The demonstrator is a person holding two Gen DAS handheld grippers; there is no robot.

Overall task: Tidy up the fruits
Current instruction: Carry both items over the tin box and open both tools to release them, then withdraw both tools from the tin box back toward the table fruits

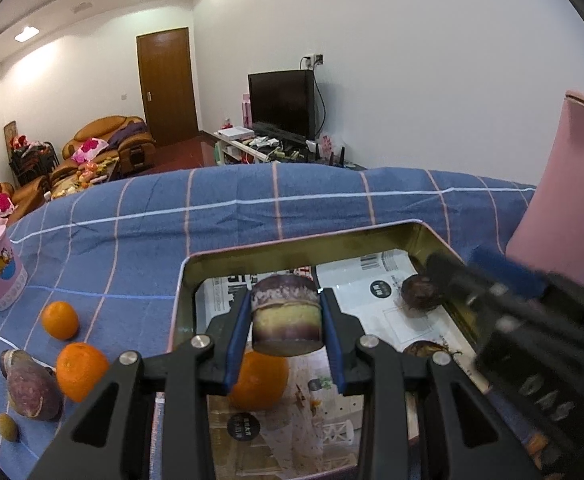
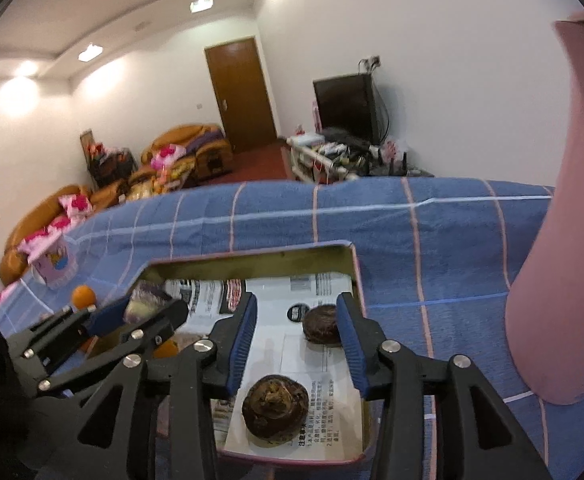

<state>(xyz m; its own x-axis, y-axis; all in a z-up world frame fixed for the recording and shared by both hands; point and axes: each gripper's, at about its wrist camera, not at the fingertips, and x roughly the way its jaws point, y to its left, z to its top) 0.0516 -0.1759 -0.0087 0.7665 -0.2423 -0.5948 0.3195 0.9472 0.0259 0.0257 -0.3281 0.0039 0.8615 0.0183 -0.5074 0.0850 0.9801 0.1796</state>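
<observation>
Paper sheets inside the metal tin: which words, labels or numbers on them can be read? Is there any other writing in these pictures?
Nothing can be read with certainty.
Paper sheets: printed Chinese text, too small and blurred to read.
Round black label: white characters, blurred.
Barcode: its digits are unreadable.
Pink cup: a cartoon cat, no readable words.

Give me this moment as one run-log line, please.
left gripper: shut on cut sugarcane piece, over tin tray | right gripper: open, empty, over tray | two brown bulbs in tray
</observation>
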